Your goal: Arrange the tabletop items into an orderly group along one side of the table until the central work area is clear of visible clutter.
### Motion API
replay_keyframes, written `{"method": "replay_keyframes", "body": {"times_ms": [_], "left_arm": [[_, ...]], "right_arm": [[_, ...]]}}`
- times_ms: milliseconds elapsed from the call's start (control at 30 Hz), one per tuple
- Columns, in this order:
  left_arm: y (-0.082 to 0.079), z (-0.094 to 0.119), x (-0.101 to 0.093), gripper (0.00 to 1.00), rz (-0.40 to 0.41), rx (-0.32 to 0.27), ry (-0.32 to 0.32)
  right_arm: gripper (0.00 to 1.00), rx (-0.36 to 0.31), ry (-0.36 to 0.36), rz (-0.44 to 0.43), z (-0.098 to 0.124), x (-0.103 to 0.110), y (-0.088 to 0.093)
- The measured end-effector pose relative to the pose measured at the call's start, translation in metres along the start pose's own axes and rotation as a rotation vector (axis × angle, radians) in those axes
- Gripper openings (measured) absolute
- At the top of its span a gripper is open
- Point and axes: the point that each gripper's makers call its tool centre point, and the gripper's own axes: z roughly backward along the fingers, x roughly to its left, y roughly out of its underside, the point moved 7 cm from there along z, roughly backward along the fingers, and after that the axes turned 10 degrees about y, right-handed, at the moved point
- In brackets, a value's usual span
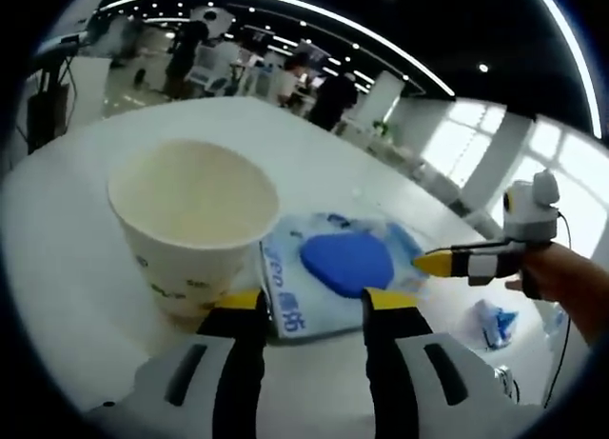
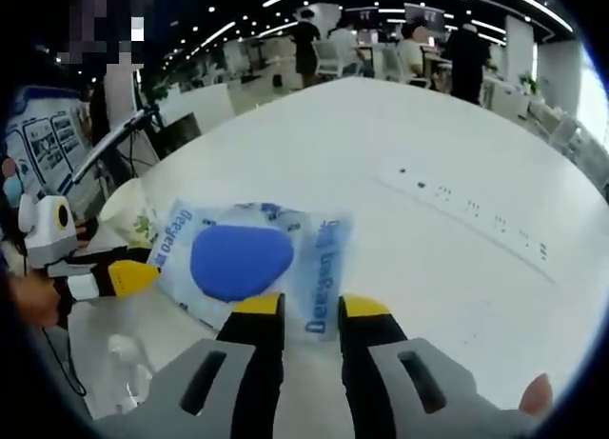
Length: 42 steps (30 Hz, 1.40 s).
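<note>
The clear plastic packet with a blue pad inside looks light, limp and slick; it would buckle if pushed, so a pinch on its flat sealed edge seems safest. It lies flat on the white surface, touching the paper cup, which looks light and easily crushed or tipped. The left gripper stands open just at the packet's near edge. The right gripper, also open, meets the packet's opposite edge.
</note>
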Motion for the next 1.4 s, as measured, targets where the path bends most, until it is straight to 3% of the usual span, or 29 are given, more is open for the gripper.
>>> {"method": "replay_keyframes", "body": {"times_ms": [367, 633, 1000, 1400], "left_arm": [[-0.001, 0.001, 0.011, 0.13, 0.002, -0.002, -0.057], [0.001, 0.002, 0.014, 0.05, -0.017, 0.004, -0.08], [0.0, 0.002, 0.012, 0.0, -0.059, 0.017, -0.086], [-0.002, 0.004, 0.009, 0.0, -0.086, 0.032, -0.081]], "right_arm": [[0.15, 0.016, 0.007, -0.005, 0.001, -0.004, 0.004], [0.12, 0.018, 0.01, -0.003, 0.002, -0.003, 0.005], [0.04, 0.02, 0.014, -0.003, 0.005, -0.005, 0.008], [0.02, 0.018, 0.016, -0.013, 0.013, -0.003, 0.014]]}}
